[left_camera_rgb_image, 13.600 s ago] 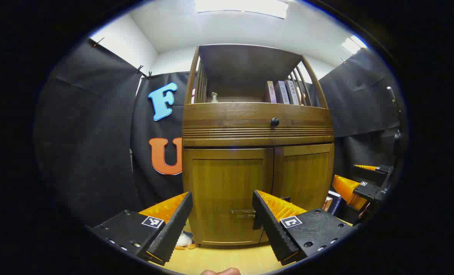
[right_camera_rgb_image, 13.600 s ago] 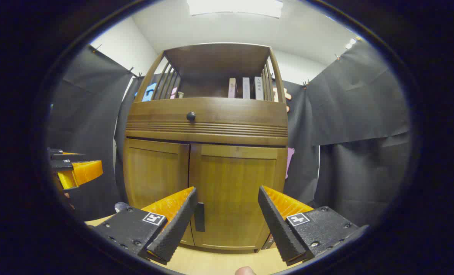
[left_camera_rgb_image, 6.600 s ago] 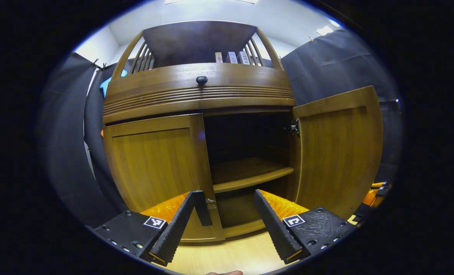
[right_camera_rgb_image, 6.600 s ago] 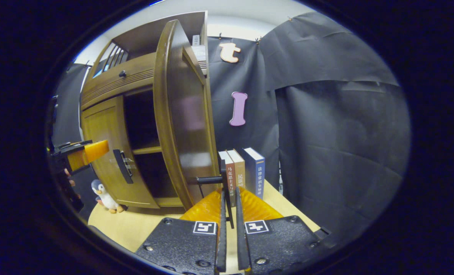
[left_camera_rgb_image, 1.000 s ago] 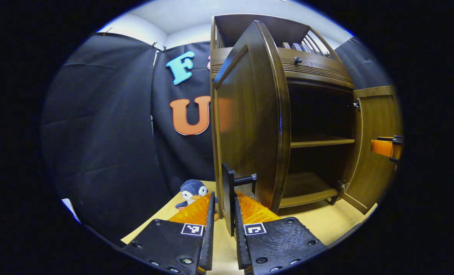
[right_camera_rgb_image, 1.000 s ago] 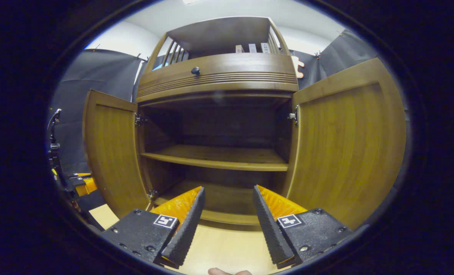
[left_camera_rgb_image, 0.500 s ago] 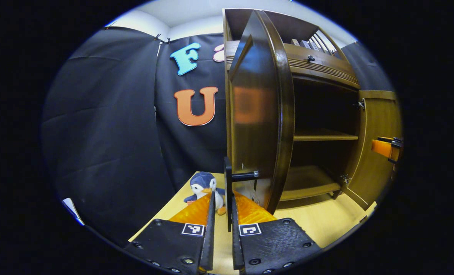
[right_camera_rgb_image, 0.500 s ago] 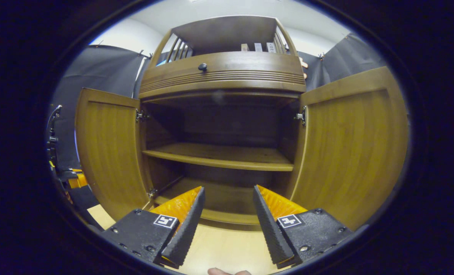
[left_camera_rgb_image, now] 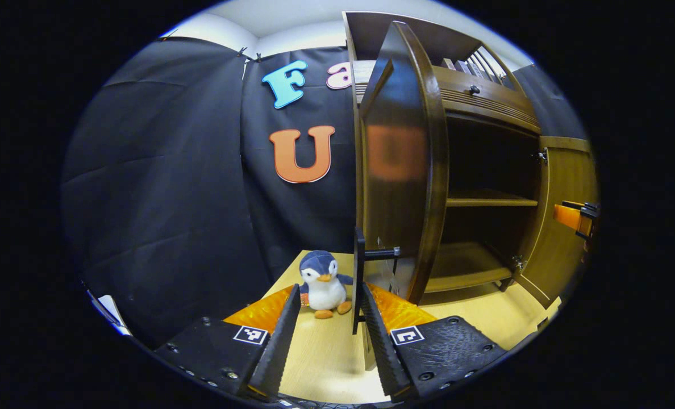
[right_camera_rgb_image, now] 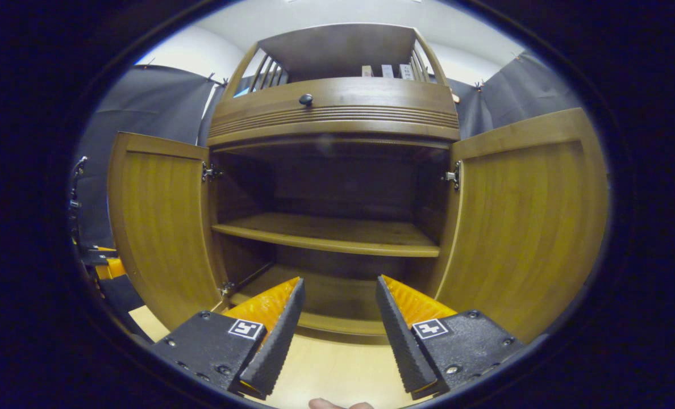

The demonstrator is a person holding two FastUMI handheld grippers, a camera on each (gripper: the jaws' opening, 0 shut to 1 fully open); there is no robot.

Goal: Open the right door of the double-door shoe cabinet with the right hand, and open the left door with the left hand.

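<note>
The wooden shoe cabinet (right_camera_rgb_image: 337,113) stands with both doors swung wide. In the right gripper view the left door (right_camera_rgb_image: 155,227) and right door (right_camera_rgb_image: 525,227) flank the bare inner shelf (right_camera_rgb_image: 326,234). My right gripper (right_camera_rgb_image: 336,335) is open in front of the cabinet's bottom, holding nothing. In the left gripper view the left door (left_camera_rgb_image: 405,170) is seen nearly edge-on. Its dark bar handle (left_camera_rgb_image: 359,272) stands just inside the right-hand finger (left_camera_rgb_image: 378,341) of my open left gripper (left_camera_rgb_image: 329,341). The right door (left_camera_rgb_image: 562,187) and the right gripper (left_camera_rgb_image: 573,217) appear far right.
A small plush penguin (left_camera_rgb_image: 321,282) sits on the light wooden floor (left_camera_rgb_image: 320,369) just ahead of the left gripper, left of the door. Black cloth walls close in on both sides. Books (right_camera_rgb_image: 384,71) stand on the cabinet's top shelf above a drawer knob (right_camera_rgb_image: 305,100).
My left gripper has opened and let go of the left door's handle, after swinging that door a little wider. The right gripper has stayed open and nearly still.
</note>
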